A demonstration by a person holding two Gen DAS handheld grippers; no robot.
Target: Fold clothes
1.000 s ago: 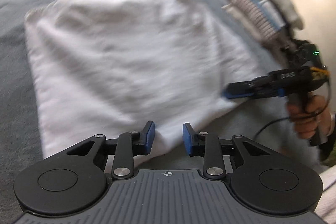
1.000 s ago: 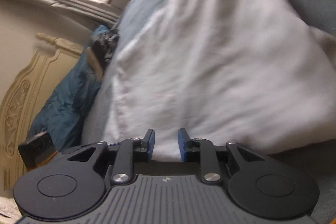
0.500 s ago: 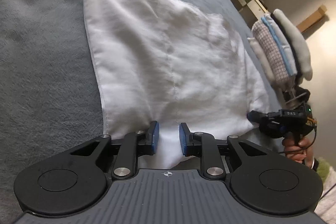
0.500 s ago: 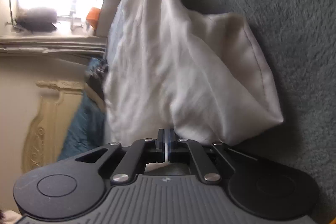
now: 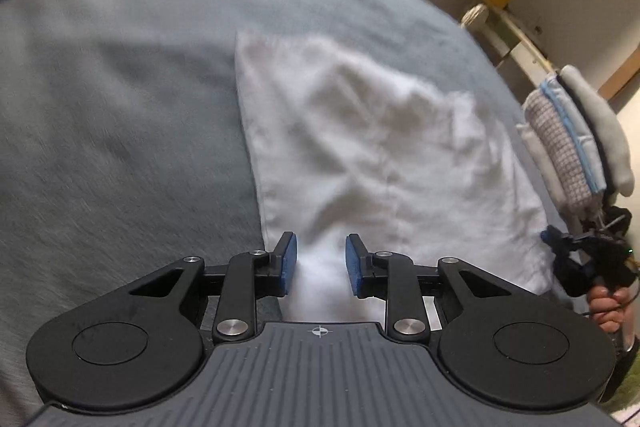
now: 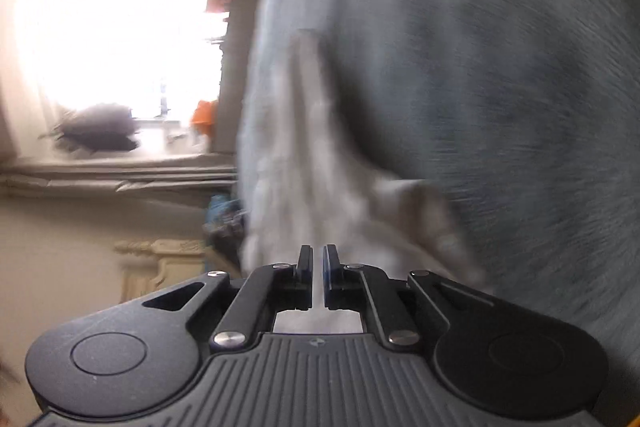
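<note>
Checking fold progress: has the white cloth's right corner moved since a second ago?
Yes. In the left wrist view the white cloth now covers less of the grey blanket, its corner drawn in by the right hand-held gripper.

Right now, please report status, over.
Left gripper jaws opening, white cloth between. Right gripper pinching cloth edge. Folded stack beside, nothing blocking.

So my left gripper (image 5: pixel 320 265) sits at the near edge of the cloth (image 5: pixel 372 155), with a fold of it running up between my jaws, which are opening. The cloth lies on the bed cover (image 5: pixel 120 131), stretching away from me. Off to the right, at the cloth's other near corner, is my right gripper (image 5: pixel 554 239), and behind it a stack of folded laundry (image 5: pixel 576 135). In the right wrist view it's blurry, but I think cloth sits between those nearly closed jaws.
</note>
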